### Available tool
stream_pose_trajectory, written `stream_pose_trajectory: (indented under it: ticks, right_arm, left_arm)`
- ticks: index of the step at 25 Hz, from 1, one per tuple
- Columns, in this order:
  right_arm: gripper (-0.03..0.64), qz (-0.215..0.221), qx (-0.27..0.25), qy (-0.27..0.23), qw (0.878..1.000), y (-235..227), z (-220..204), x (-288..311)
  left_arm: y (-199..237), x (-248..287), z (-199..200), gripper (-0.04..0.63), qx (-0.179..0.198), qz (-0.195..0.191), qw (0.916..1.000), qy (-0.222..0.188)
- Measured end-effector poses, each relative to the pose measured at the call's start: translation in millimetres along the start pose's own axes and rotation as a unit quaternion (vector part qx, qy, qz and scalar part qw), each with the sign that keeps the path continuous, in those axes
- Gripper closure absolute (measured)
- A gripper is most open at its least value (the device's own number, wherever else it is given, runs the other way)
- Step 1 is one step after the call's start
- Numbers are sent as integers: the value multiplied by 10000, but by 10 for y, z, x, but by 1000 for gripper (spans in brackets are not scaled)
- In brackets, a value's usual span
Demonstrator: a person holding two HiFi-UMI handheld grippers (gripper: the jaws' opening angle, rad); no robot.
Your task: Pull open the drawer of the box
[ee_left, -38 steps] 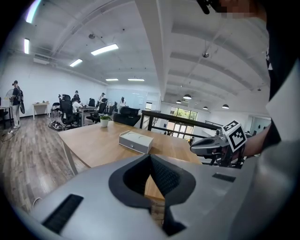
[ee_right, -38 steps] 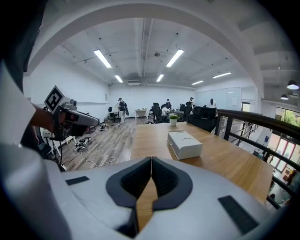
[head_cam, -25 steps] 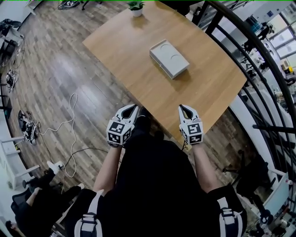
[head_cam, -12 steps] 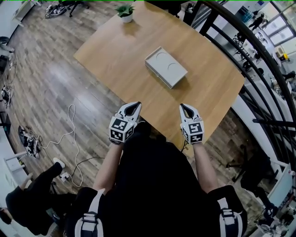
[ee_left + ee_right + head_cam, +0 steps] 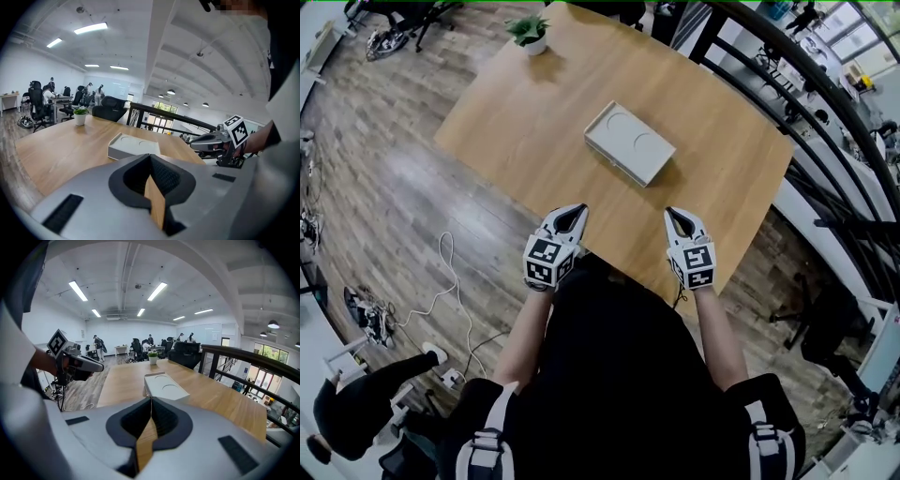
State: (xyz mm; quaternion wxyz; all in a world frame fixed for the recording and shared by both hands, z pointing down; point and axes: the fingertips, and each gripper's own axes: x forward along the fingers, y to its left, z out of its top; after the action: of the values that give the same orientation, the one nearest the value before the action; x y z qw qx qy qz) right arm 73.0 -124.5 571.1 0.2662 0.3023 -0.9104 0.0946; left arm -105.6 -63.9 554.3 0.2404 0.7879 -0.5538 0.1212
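Observation:
The grey box [image 5: 630,143] lies flat on the wooden table [image 5: 516,122], with two round hollows in its top and its drawer closed. Both grippers hover side by side over the table's near edge, short of the box and touching nothing. My left gripper [image 5: 578,209] is shut and empty; the box [image 5: 133,146] lies ahead of its jaws [image 5: 150,156]. My right gripper [image 5: 670,214] is shut too, with the box [image 5: 164,384] straight beyond its tips [image 5: 151,399]. Each gripper view catches the other gripper: the right one [image 5: 216,139] and the left one [image 5: 77,363].
A small potted plant [image 5: 528,33] stands at the table's far corner. A dark metal railing [image 5: 825,122] runs along the right side. A white cable [image 5: 455,272] trails over the wood floor on the left, and a person [image 5: 356,412] is at the lower left.
Both grippers have advanced towards the table edge and the box, which now sits nearer to them in the head view. Both stay shut.

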Motion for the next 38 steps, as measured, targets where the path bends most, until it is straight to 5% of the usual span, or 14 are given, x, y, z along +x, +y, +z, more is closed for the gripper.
stream_pose_trajectory:
  ticks: [19,24,38]
  right_arm:
    - [592,-780,411,205,9959,-245,-46,56]
    - [592,-967,496,246,9938,-266,-14,102]
    - [592,-1266,602,487,9889,-224,-48,180]
  left_arm:
    - [267,699,60,572,282,-809,9954,421]
    - [382,883,-60,572,579,-980,9911,683]
    - [638,1329,-391,569,547,-1278,9828,1213]
